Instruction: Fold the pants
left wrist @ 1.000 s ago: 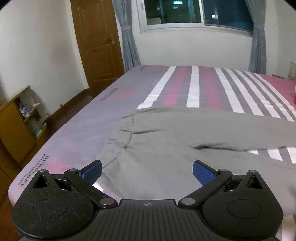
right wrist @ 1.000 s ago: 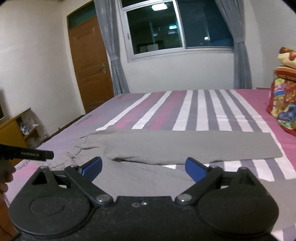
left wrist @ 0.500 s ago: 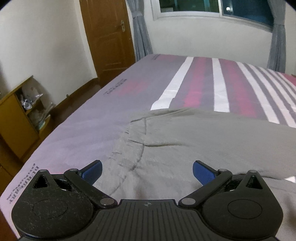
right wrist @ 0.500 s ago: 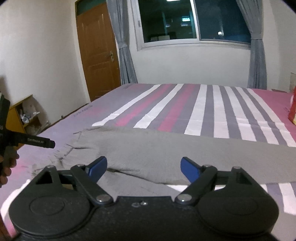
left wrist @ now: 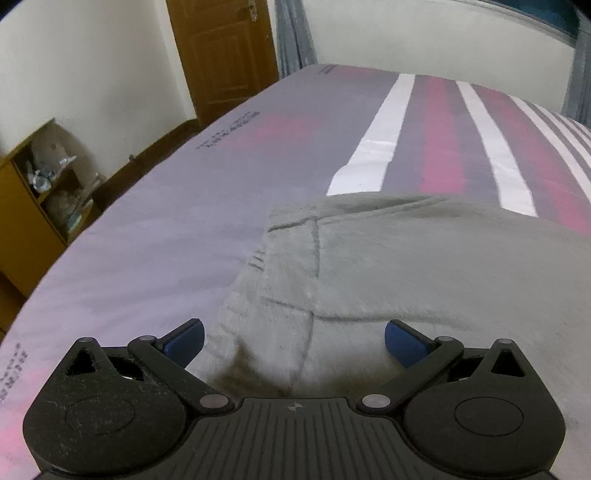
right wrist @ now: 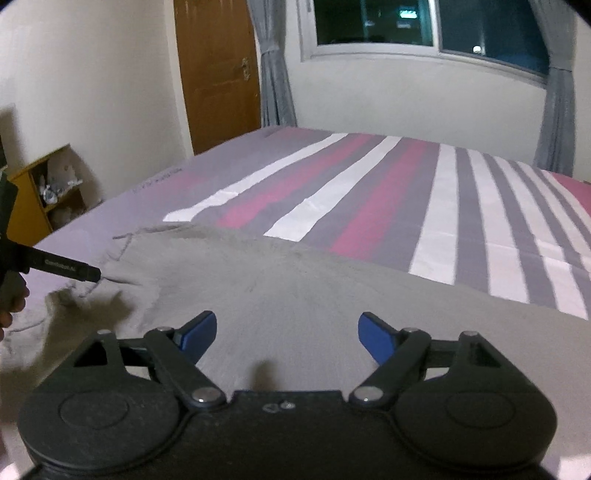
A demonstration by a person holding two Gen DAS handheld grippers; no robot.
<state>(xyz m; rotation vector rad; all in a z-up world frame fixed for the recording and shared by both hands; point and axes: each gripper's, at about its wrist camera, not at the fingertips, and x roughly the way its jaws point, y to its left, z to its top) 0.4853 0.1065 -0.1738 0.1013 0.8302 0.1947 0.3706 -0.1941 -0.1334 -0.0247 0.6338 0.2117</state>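
Grey pants (left wrist: 424, 266) lie spread flat on the striped bed (left wrist: 166, 229), waistband end toward the left. Low over that waistband hangs my left gripper (left wrist: 293, 341), open, its blue pads apart with cloth below them and nothing pinched. In the right wrist view the pants (right wrist: 295, 280) stretch from left to right. My right gripper (right wrist: 286, 334) hovers over their middle part with its jaws closing; the pads are still wide apart and press on nothing. One black finger (right wrist: 70, 270) of the left gripper shows at the left, by the rumpled waistband.
A wooden shelf unit (left wrist: 33, 192) stands on the floor left of the bed. A brown door (right wrist: 218, 70), grey curtains (right wrist: 273, 74) and a dark window (right wrist: 424, 22) are on the far wall. A hand (right wrist: 11, 306) shows at the left edge.
Both grippers have moved forward and down toward the pants, which now fill more of each view. The right gripper's pads have drawn a little closer together.
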